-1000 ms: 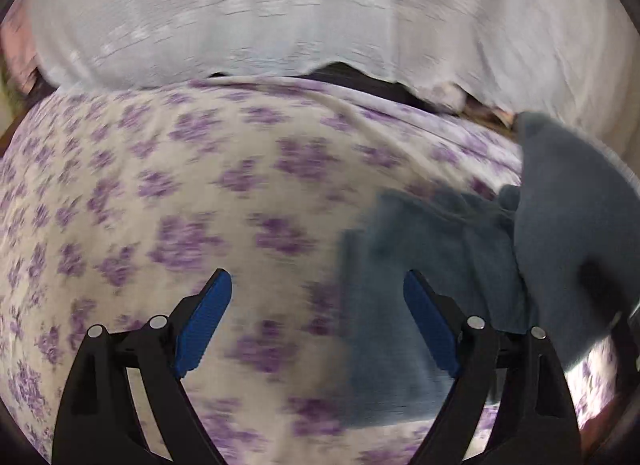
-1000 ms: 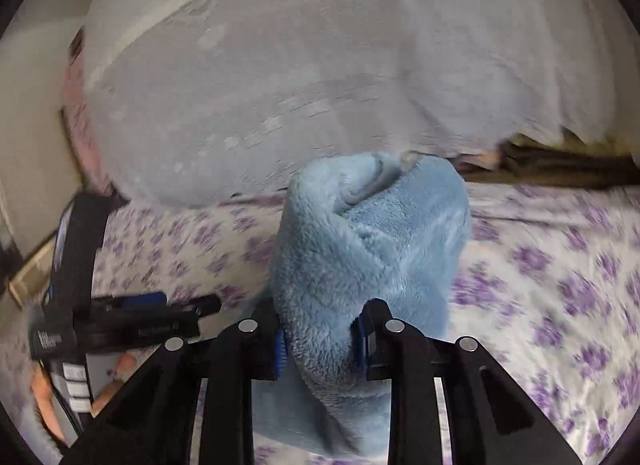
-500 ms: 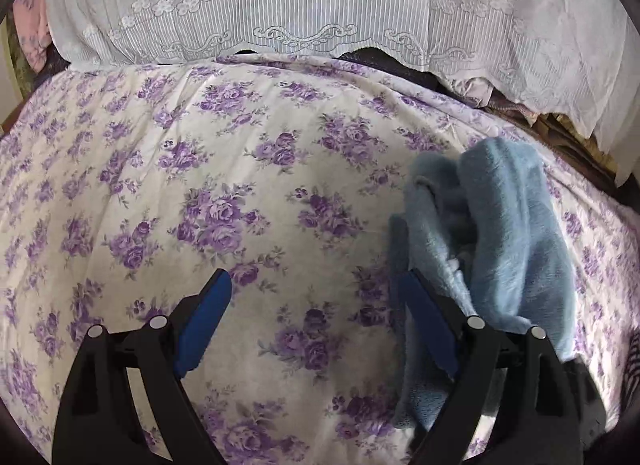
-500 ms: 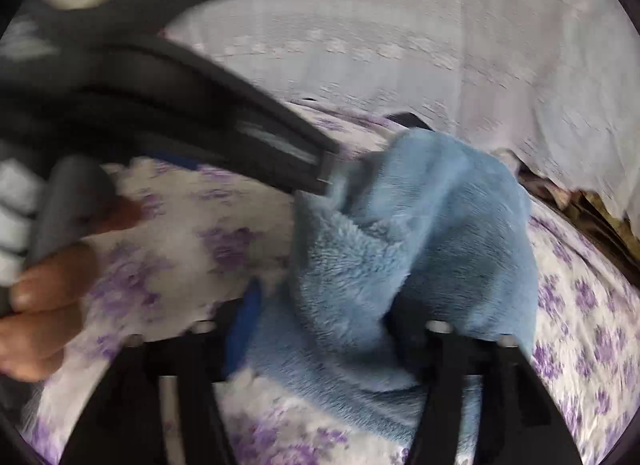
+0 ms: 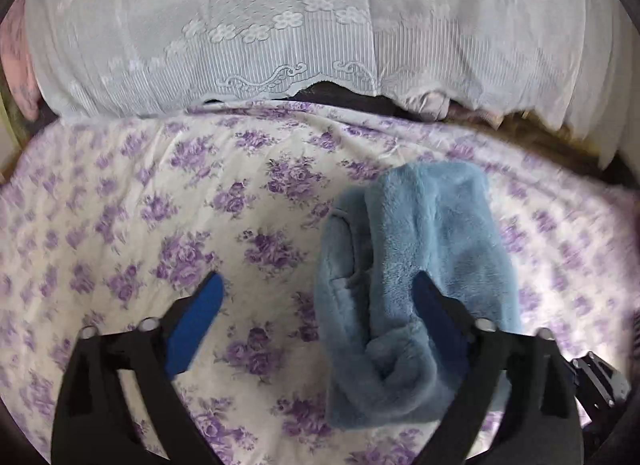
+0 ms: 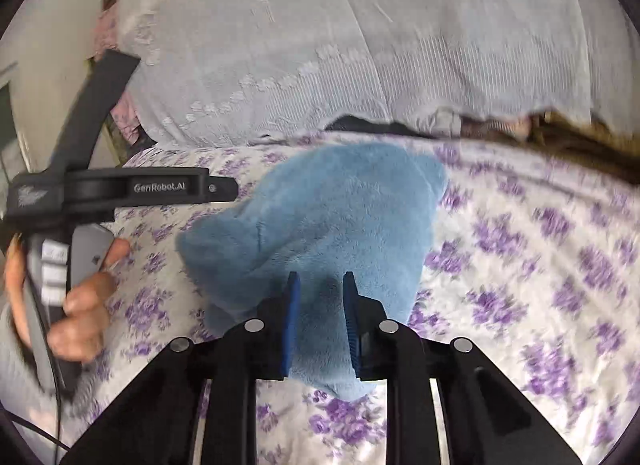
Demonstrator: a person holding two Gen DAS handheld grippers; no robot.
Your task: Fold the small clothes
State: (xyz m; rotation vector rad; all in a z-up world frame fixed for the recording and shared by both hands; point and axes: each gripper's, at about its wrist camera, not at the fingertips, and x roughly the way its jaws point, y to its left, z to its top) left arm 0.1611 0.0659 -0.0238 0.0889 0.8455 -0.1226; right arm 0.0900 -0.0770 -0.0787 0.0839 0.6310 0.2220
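Observation:
A blue fleece garment (image 5: 424,249) lies bunched and folded over on the flowered bedsheet (image 5: 168,201). My left gripper (image 5: 316,297) hovers over its near left part with jaws wide and still opening; the right finger (image 5: 436,305) is above the fleece and only the garment's left edge lies between them, unpressed. In the right wrist view the garment (image 6: 340,205) spreads ahead. My right gripper (image 6: 320,281) sits on its near end, jaws narrow and closing, with fleece filling the gap between the pads.
A white lace curtain (image 5: 280,25) hangs along the far side of the bed, with dark and brown items (image 6: 580,141) under its hem. A hand (image 6: 84,293) holds the left gripper's handle at the left of the right wrist view. Bare sheet lies left of the garment.
The garment has come down from hanging in the right gripper to lying on the sheet. The right jaws opened, then narrowed again on its near end. The left jaws widened.

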